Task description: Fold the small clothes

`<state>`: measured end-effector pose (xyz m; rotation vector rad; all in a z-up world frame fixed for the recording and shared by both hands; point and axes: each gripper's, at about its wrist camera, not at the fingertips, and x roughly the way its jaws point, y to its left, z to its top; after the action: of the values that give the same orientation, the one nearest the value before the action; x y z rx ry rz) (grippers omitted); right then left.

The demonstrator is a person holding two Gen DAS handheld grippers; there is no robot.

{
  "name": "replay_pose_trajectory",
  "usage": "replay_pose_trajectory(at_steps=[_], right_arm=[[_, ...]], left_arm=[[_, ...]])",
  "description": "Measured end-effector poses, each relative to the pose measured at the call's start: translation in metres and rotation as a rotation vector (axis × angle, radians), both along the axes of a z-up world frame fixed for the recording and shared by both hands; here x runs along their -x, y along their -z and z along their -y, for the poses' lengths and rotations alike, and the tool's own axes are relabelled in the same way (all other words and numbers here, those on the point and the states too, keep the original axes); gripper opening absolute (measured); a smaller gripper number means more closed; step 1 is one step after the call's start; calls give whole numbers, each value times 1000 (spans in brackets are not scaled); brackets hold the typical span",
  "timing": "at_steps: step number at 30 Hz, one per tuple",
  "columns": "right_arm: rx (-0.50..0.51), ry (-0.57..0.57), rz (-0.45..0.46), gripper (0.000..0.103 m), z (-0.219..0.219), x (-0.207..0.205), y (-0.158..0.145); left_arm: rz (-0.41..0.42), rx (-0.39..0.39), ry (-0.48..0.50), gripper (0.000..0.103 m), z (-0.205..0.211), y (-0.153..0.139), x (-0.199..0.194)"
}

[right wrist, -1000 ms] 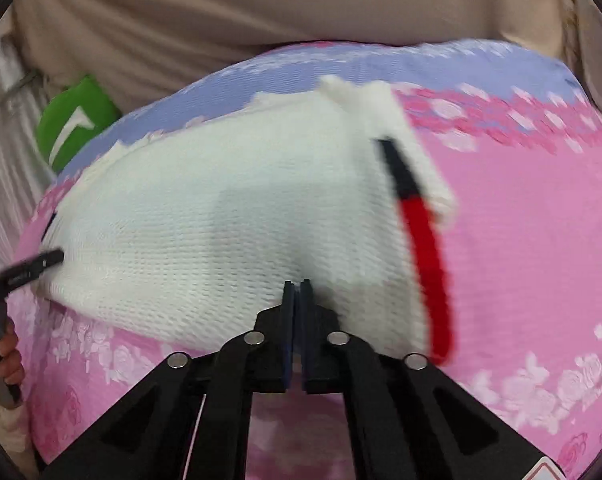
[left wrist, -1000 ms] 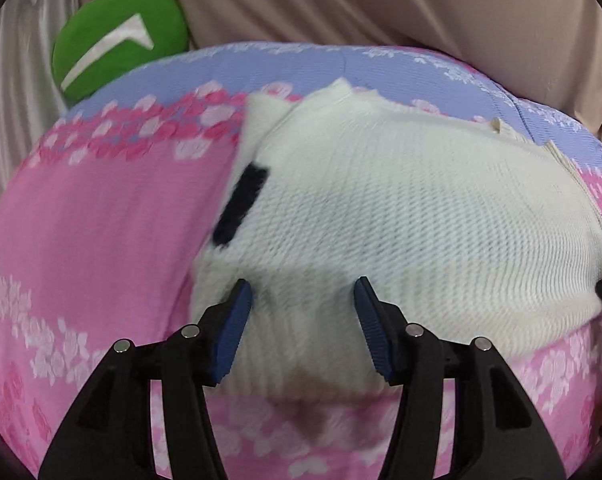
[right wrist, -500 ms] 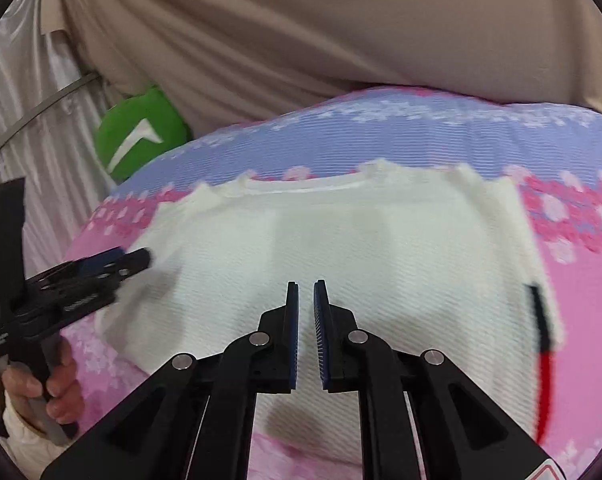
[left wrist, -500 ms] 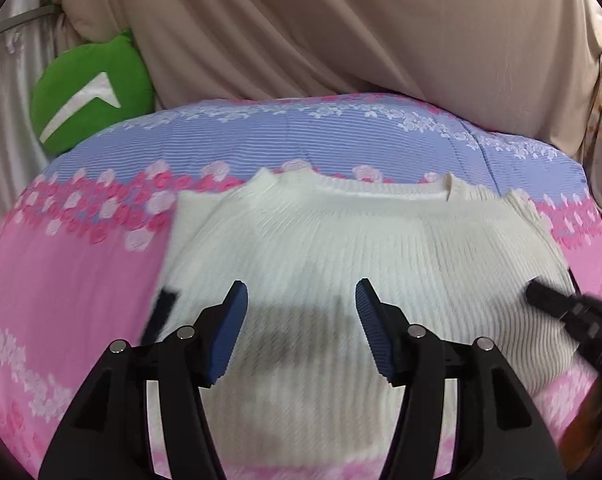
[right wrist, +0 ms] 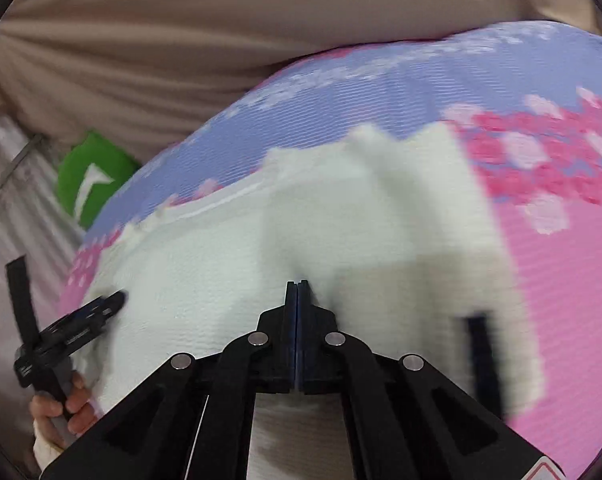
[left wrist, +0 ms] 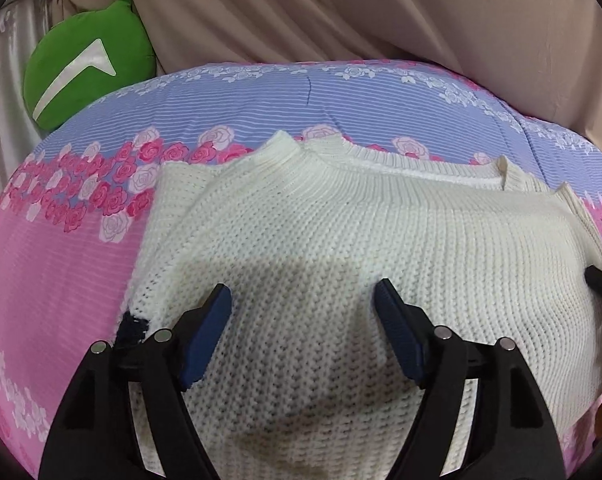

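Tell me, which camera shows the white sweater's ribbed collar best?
The left wrist view: the sweater collar is sharp, ribbing visible. The right wrist view is motion-blurred, leaving the collar a pale smear along the far edge.

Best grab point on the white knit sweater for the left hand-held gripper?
The sweater's left side edge, where the folded-in sleeve stacks into a thick ridge. Come in low from the left over the floral sheet. The left hand-held gripper is open above flat knit that gives no lip to pinch; that ridge stands proud.
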<state>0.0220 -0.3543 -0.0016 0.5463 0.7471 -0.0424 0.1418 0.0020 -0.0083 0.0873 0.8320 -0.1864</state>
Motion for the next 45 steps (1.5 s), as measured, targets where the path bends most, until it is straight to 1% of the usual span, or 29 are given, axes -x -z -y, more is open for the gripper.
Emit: replay_pose_trajectory(at_steps=[1, 4, 6, 8, 9, 11, 12, 13, 16, 17, 20, 22, 24, 25, 26, 27, 28, 30, 31, 32, 33, 36, 37, 39, 41, 42, 43, 44, 45], right_arm=[[-10, 60, -8, 0, 19, 10, 3], [-80, 92, 12, 0, 44, 24, 7], [-26, 96, -1, 0, 35, 22, 1], [76, 86, -1, 0, 15, 15, -14], [113, 84, 3, 7, 8, 11, -20], [188, 94, 19, 13, -6, -4, -33], [197, 100, 25, 22, -5, -12, -36], [191, 104, 27, 27, -3, -22, -38], [174, 114, 9, 28, 5, -44, -39], [168, 108, 8, 28, 5, -47, -39], [167, 86, -17, 37, 6, -64, -36], [168, 64, -48, 43, 4, -77, -31], [188, 45, -81, 45, -1, -89, -25], [209, 33, -93, 45, -6, -94, -23], [228, 22, -99, 43, -10, -97, -22], [241, 8, -93, 18, -13, -98, -24], [243, -1, -75, 8, -15, -96, -29], [248, 26, 35, 7, -15, -79, -51], [240, 51, 92, 7, -11, -69, -62], [230, 72, 114, 7, -6, -63, -65], [222, 91, 102, 7, 1, -64, -62], [183, 96, -84, 7, 22, -90, -13], [172, 92, -57, 6, 23, -90, -11], [184, 102, -66, 7, 21, -88, -23], [236, 144, -55, 11, 11, -80, -34], [263, 162, -31, 14, 3, -72, -41], [280, 159, 22, 18, -11, -58, -53], [285, 143, 66, 18, -23, -44, -62], [285, 116, 91, 18, -35, -35, -68]], left_arm=[[2, -1, 0, 73, 0, 0, 0], [9, -5, 1, 74, 2, 2, 0], [12, -6, -1, 74, 2, 3, 0], [14, -7, -2, 74, 3, 3, 0], [14, -7, -2, 75, 3, 4, 0], [14, -7, 0, 75, 3, 4, 0], [14, -8, -1, 75, 3, 4, 0], [13, -7, -1, 75, 2, 4, -1], [12, 26, 4, 73, -3, -8, 0], [28, 47, 0, 73, -7, -18, -3], [66, 72, -37, 73, -18, -40, -21], [44, 92, -51, 73, -23, -42, -43], [-49, 132, -41, 73, -24, -28, -72], [-92, 149, -45, 67, -24, -19, -84], [-123, 158, -58, 61, -25, -10, -93], [-106, 139, -73, 51, -23, -8, -94], [-81, 116, -76, 36, -22, -11, -94], [-72, 123, -77, 24, -25, -15, -94], [-73, 126, -84, 24, -27, -14, -96], [-76, 119, -94, 24, -30, -9, -99], [-75, 129, -89, 24, -32, -5, -101], [-51, 113, -86, 25, -31, -4, -101], [-43, 97, -88, 25, -29, -4, -101], [-27, 67, -88, 25, -24, -3, -101], [-27, 65, -89, 26, -25, -5, -100], [-28, 74, -91, 26, -28, -7, -96], [-27, 95, -94, 26, -34, -12, -88], [-15, 110, -91, 27, -39, -19, -78], [2, 118, -87, 35, -45, -25, -67]])
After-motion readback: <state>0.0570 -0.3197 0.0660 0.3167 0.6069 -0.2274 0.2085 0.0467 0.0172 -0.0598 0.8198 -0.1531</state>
